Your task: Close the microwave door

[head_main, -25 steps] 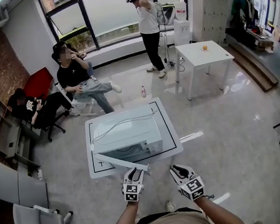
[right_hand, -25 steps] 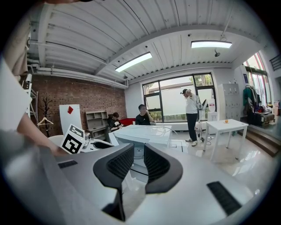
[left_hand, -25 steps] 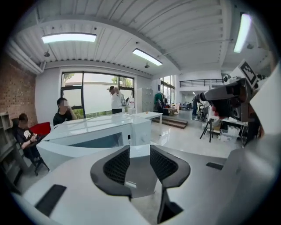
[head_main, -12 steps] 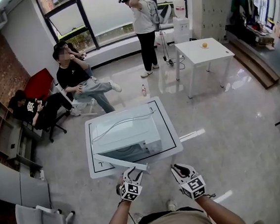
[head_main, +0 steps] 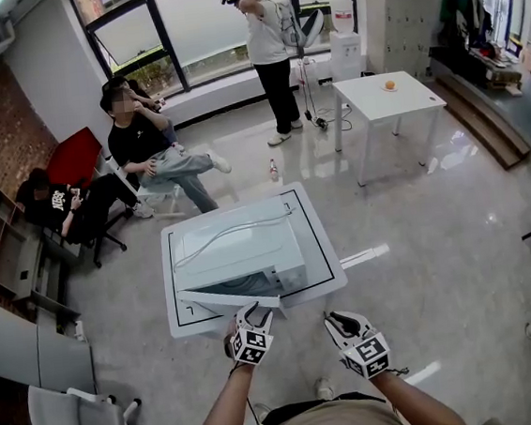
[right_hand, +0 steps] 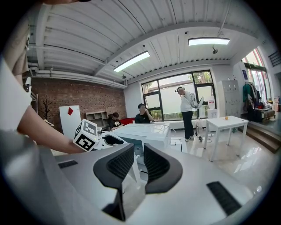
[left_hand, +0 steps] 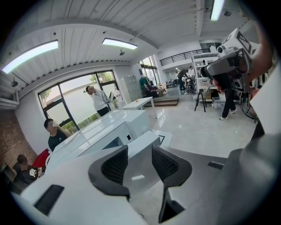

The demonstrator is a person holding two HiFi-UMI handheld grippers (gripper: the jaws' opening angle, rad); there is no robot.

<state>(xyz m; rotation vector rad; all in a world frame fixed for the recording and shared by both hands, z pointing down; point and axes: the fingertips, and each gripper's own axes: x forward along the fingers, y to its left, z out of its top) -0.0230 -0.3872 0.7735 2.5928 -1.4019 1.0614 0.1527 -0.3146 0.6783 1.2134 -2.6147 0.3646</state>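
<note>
The white microwave (head_main: 237, 252) stands on a low white table (head_main: 318, 241), and its door (head_main: 229, 300) hangs partly open toward me. My left gripper (head_main: 255, 313) is at the door's free end. In the left gripper view its jaws (left_hand: 139, 151) are open and have just been opening. The door's edge (left_hand: 147, 139) shows in the gap, and the pads do not press on it. My right gripper (head_main: 343, 319) hovers to the right, off the table's near edge and apart from the door. It is open with nothing between its fingers (right_hand: 139, 151).
Two people sit on chairs (head_main: 140, 140) at the back left and a person stands (head_main: 268, 37) by the windows. A white table (head_main: 395, 99) bearing an orange (head_main: 388, 84) is at the back right. A bottle (head_main: 273, 170) stands on the floor, and an office chair (head_main: 80, 420) is at the lower left.
My left gripper has moved up to the door's free end and rolled. The door has swung a little closer to the microwave. The right gripper has stayed put.
</note>
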